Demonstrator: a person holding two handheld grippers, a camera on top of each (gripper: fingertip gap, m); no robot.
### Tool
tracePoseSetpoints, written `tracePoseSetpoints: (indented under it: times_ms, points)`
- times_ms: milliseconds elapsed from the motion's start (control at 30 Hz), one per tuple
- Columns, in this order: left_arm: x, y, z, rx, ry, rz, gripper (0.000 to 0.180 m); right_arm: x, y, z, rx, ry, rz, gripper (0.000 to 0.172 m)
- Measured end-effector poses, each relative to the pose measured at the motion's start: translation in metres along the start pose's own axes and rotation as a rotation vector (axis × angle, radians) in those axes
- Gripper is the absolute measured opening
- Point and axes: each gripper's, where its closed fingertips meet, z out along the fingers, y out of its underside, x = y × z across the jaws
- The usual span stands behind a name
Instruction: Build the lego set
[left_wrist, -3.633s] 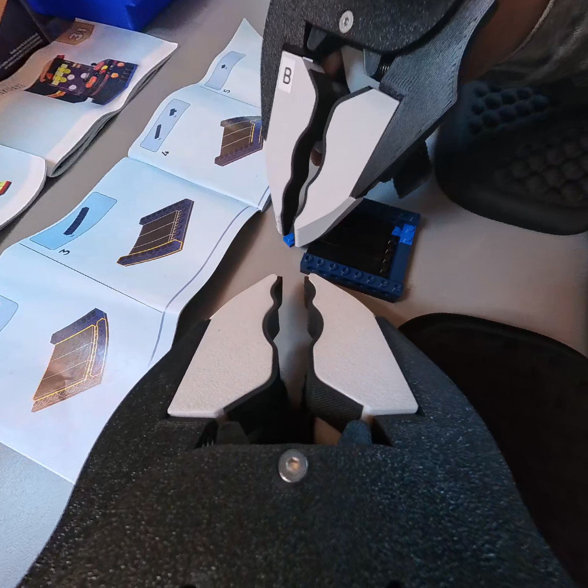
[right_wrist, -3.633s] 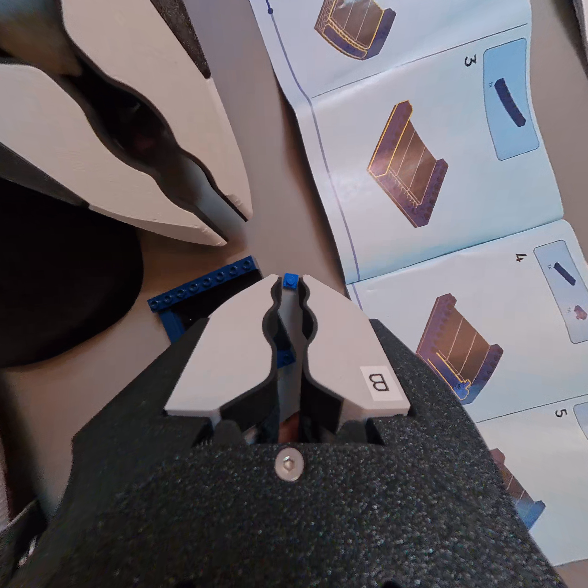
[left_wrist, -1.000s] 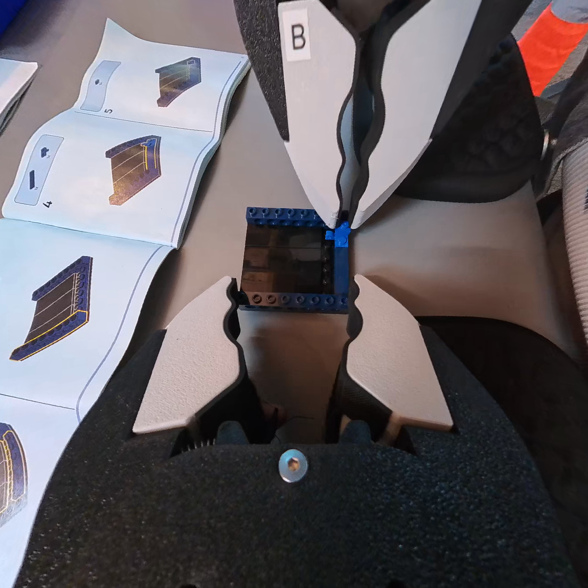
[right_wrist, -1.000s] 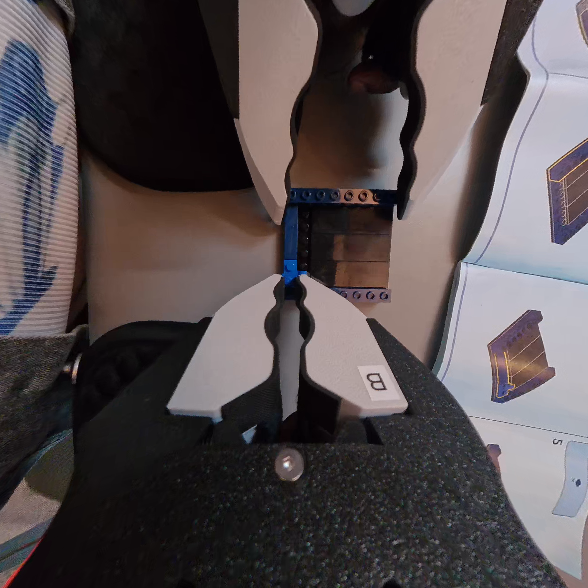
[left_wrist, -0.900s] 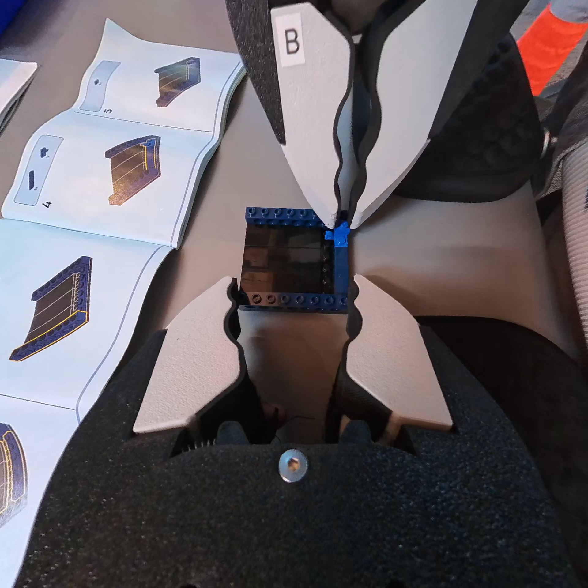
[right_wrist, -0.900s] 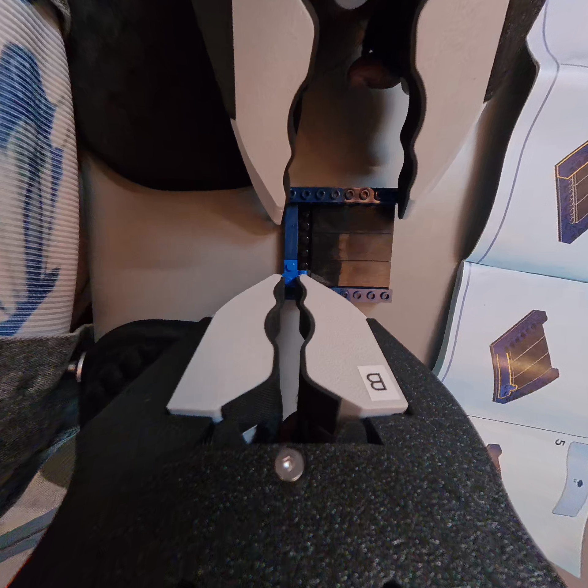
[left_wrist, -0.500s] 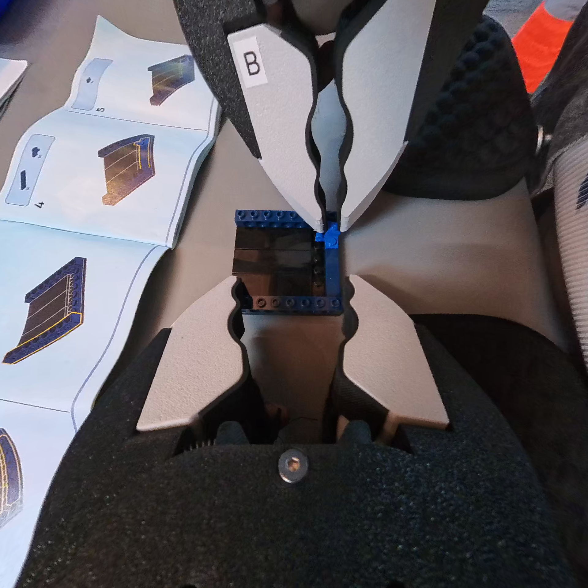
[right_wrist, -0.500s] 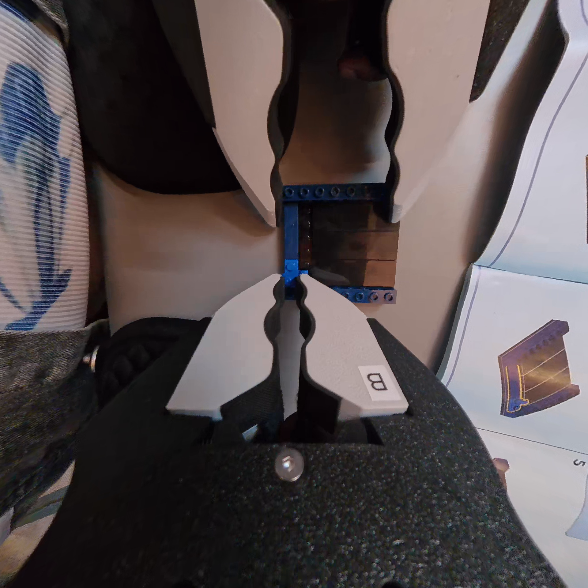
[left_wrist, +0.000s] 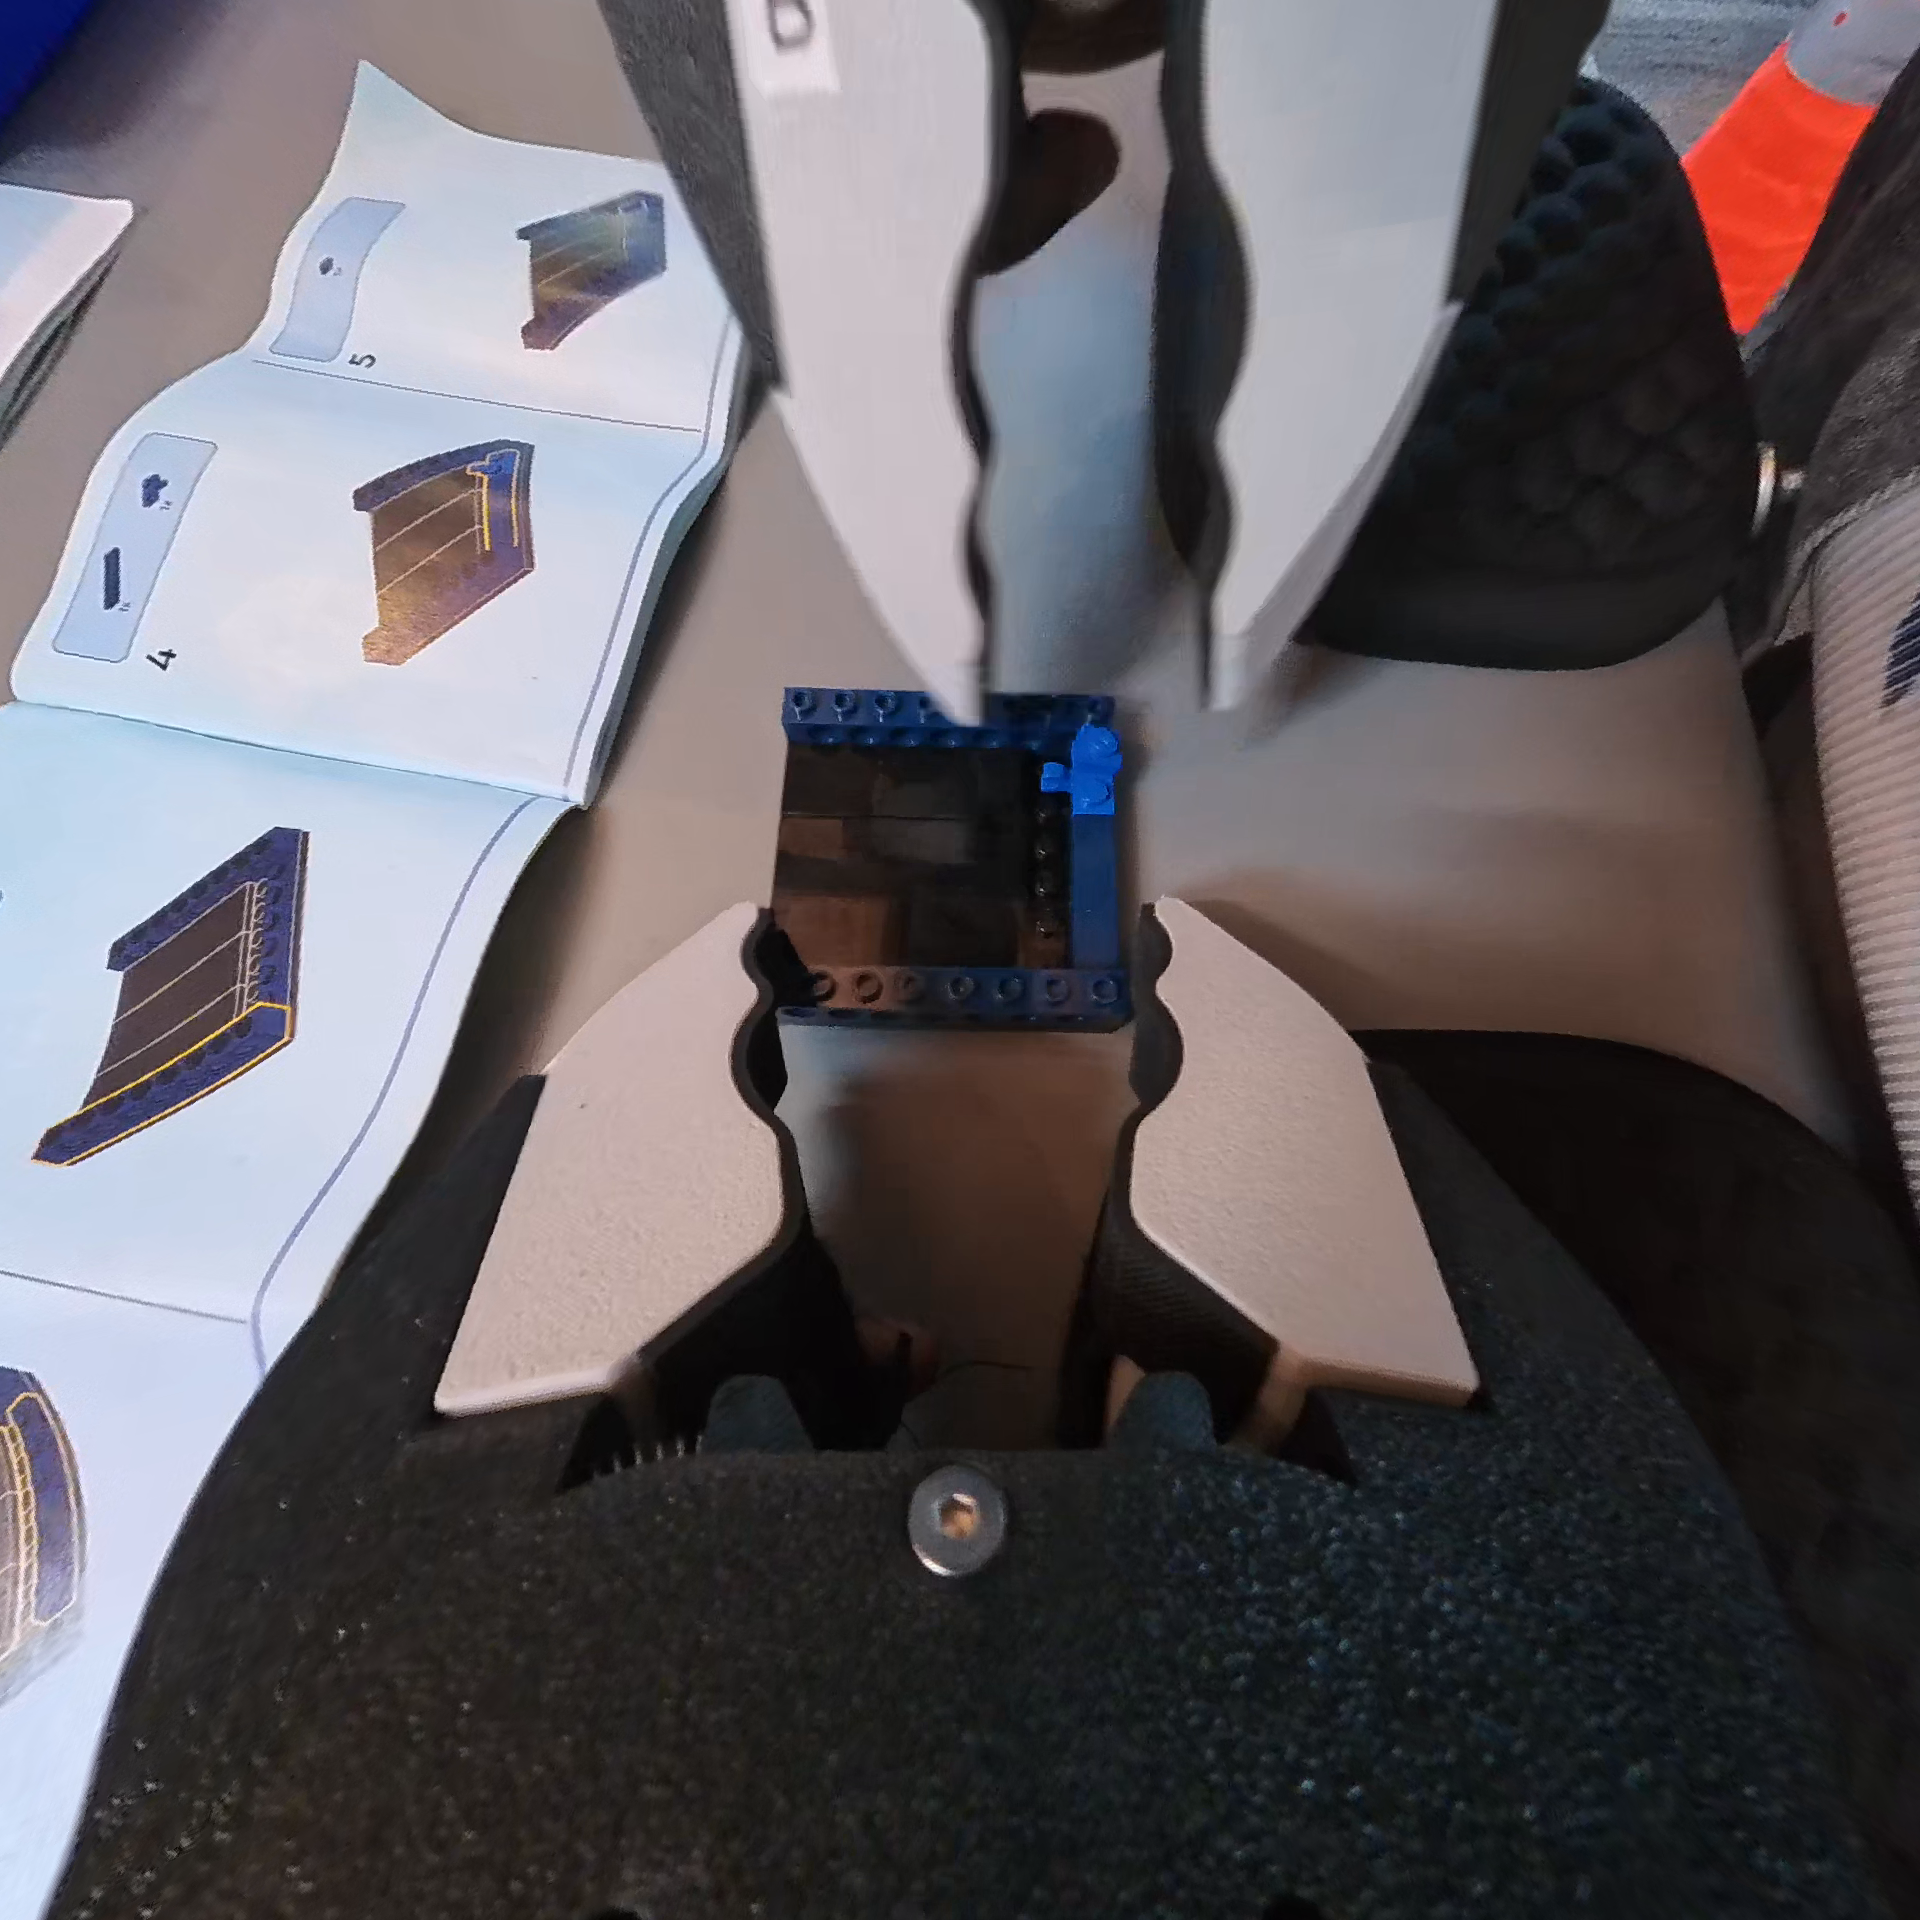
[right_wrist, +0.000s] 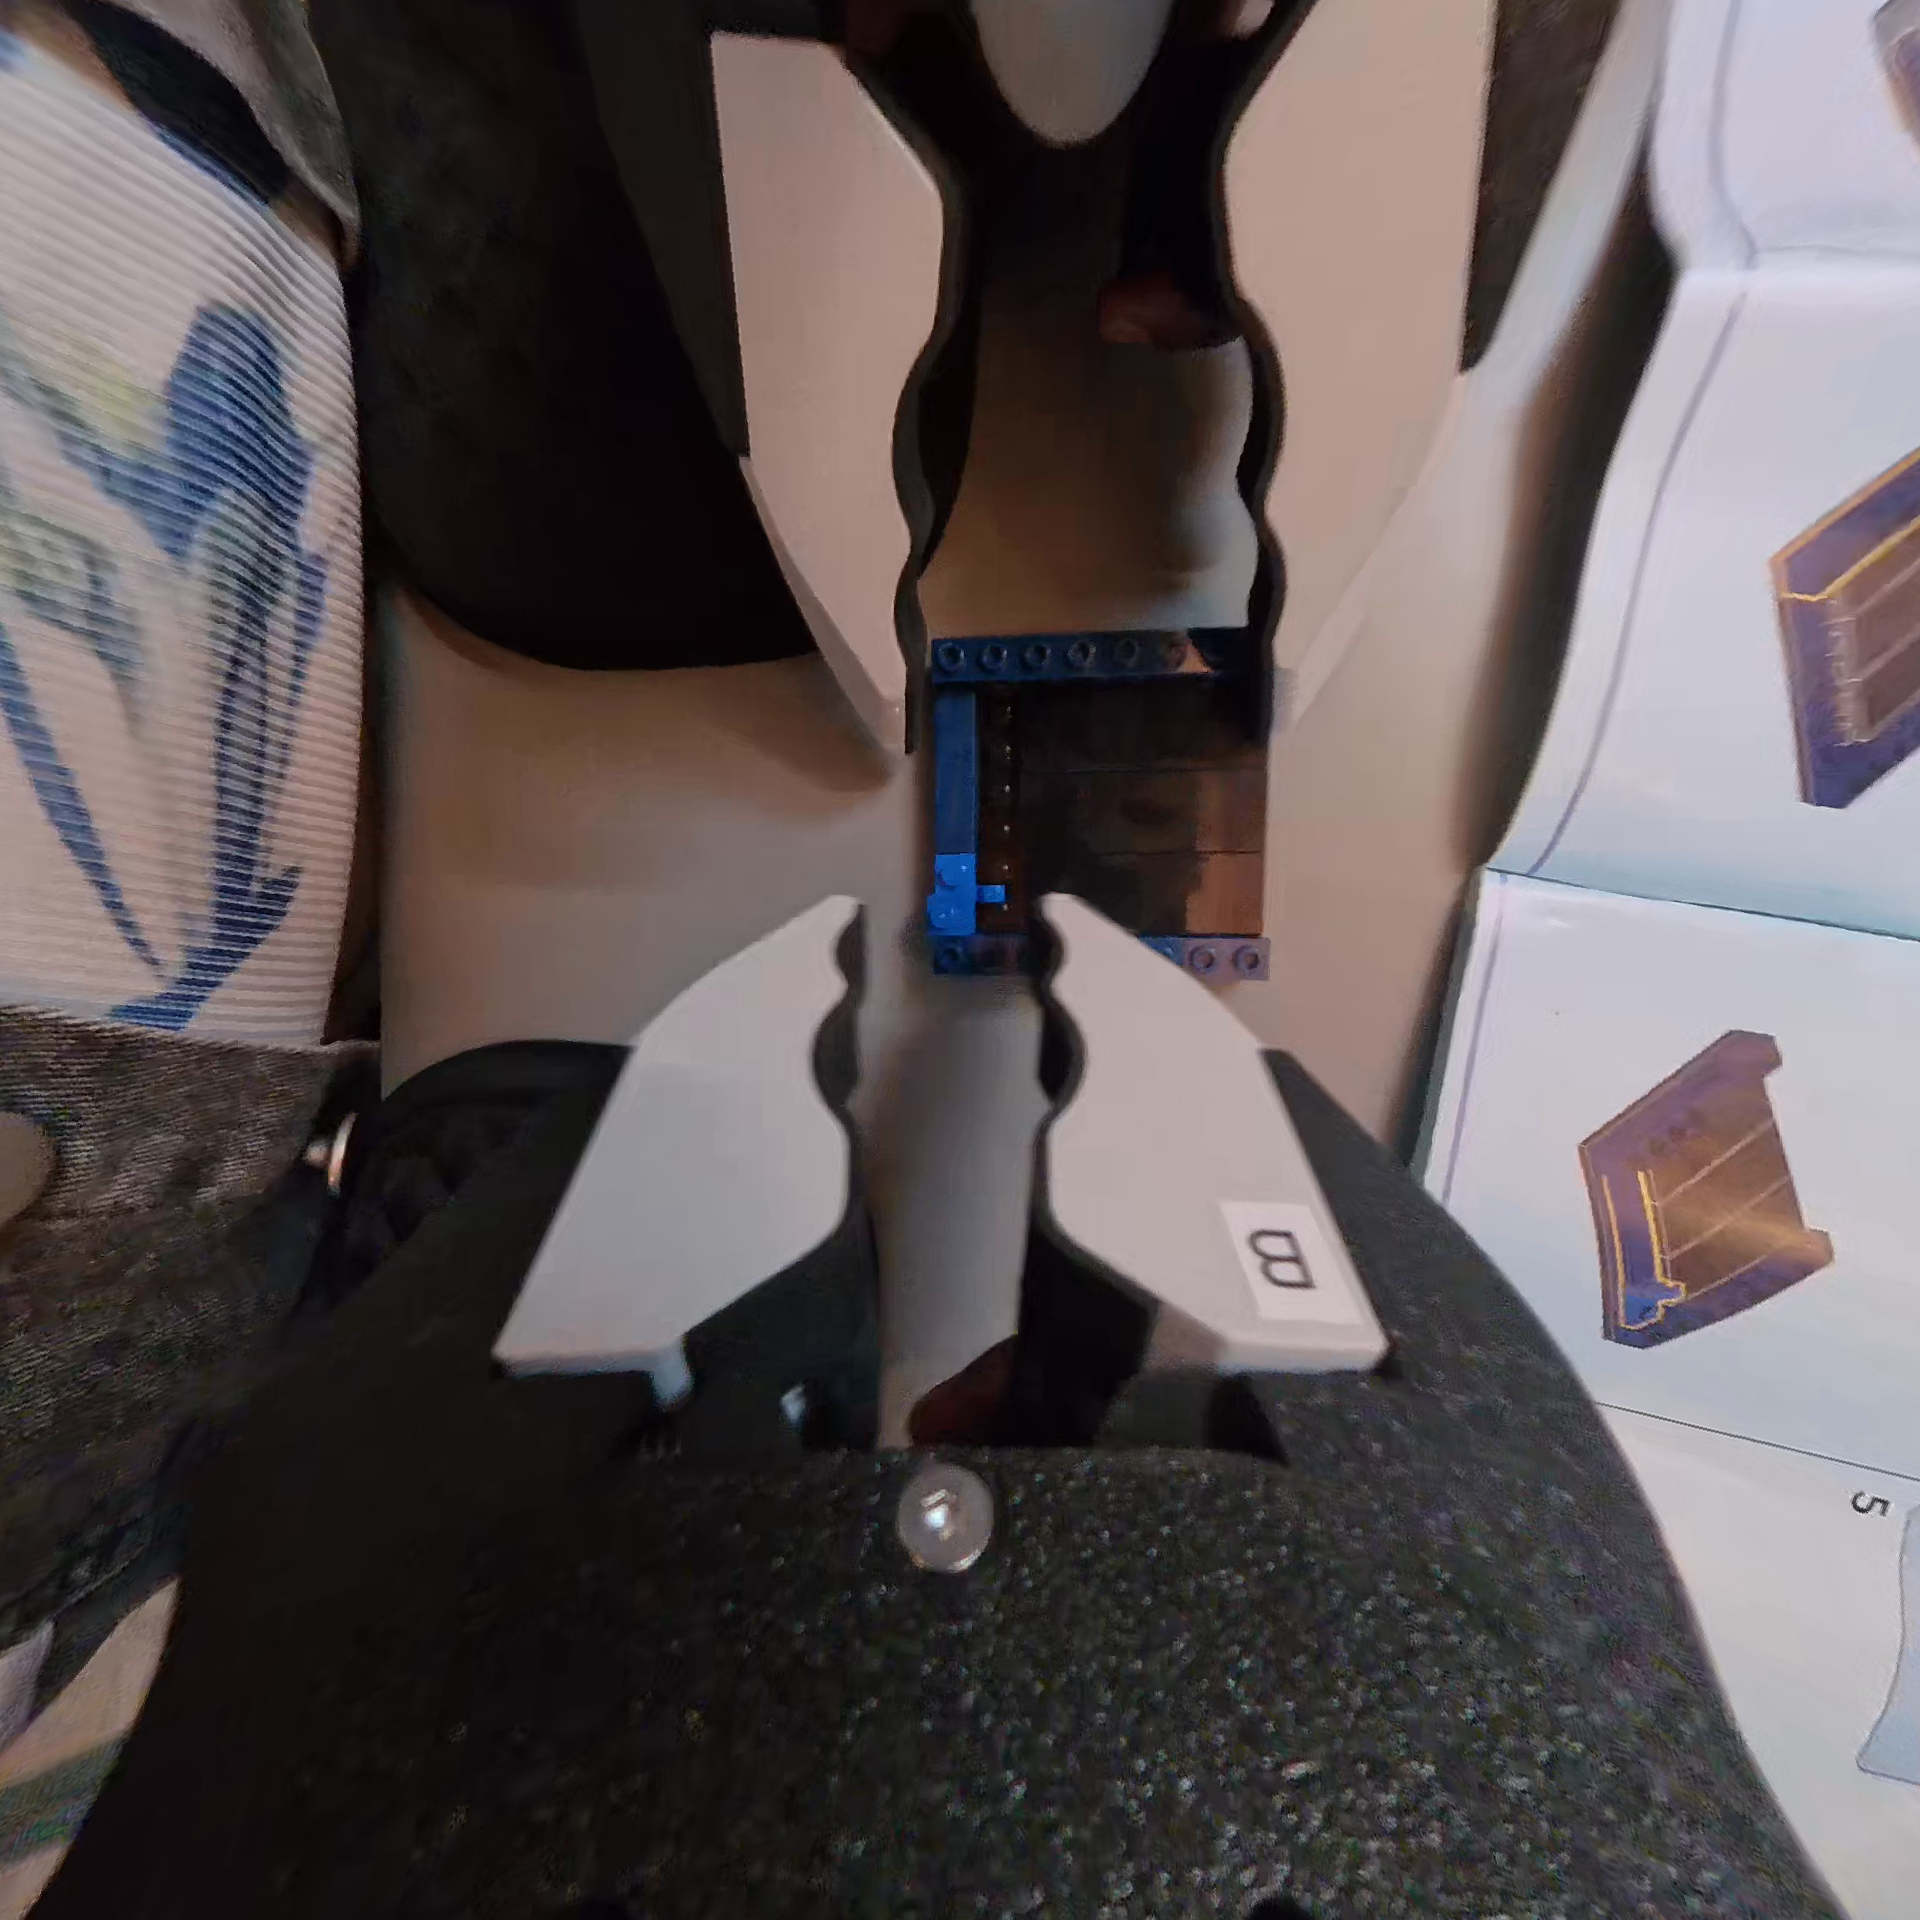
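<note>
A small bright-blue brick piece (left_wrist: 1086, 764) sits on one corner of a square brick assembly (left_wrist: 914, 862), dark plates framed by dark-blue studded strips, lying on the tan table (left_wrist: 1403, 831) near the open instruction booklet (left_wrist: 343, 582). The right gripper (right_wrist: 951, 909) has its fingers apart with nothing between them, tips just over that corner, clear of the bright piece. The left gripper (left_wrist: 951, 920) stands wide apart, straddling the opposite edge of the assembly; whether its fingertips (left_wrist: 1169, 920) press the sides I cannot tell. If the bright piece is only half seated, a brushing fingertip could knock it loose. Unpinned, the assembly could also slide across the table.
</note>
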Motion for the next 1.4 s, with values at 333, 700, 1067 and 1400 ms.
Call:
tracePoseSetpoints:
  times_ms: [333, 700, 1067, 1400]
  points:
    - [-0.009, -0.013, -0.015, 0.136, 0.014, -0.098, 0.079, 0.027, 0.009, 0.021, 0.217, 0.146, -0.080, 0.092]
    - [-0.007, -0.016, -0.018, 0.160, 0.035, -0.103, 0.092, 0.029, 0.004, 0.022, 0.333, 0.122, -0.088, 0.074]
    - [-0.020, -0.017, -0.023, 0.177, -0.179, 0.175, 0.099, 0.038, -0.002, 0.005, 0.422, 0.091, -0.009, 0.073]
    - [-0.024, -0.012, -0.015, 0.080, -0.324, 0.428, 0.082, 0.043, -0.006, -0.003, 0.505, -0.015, 0.144, 0.073]
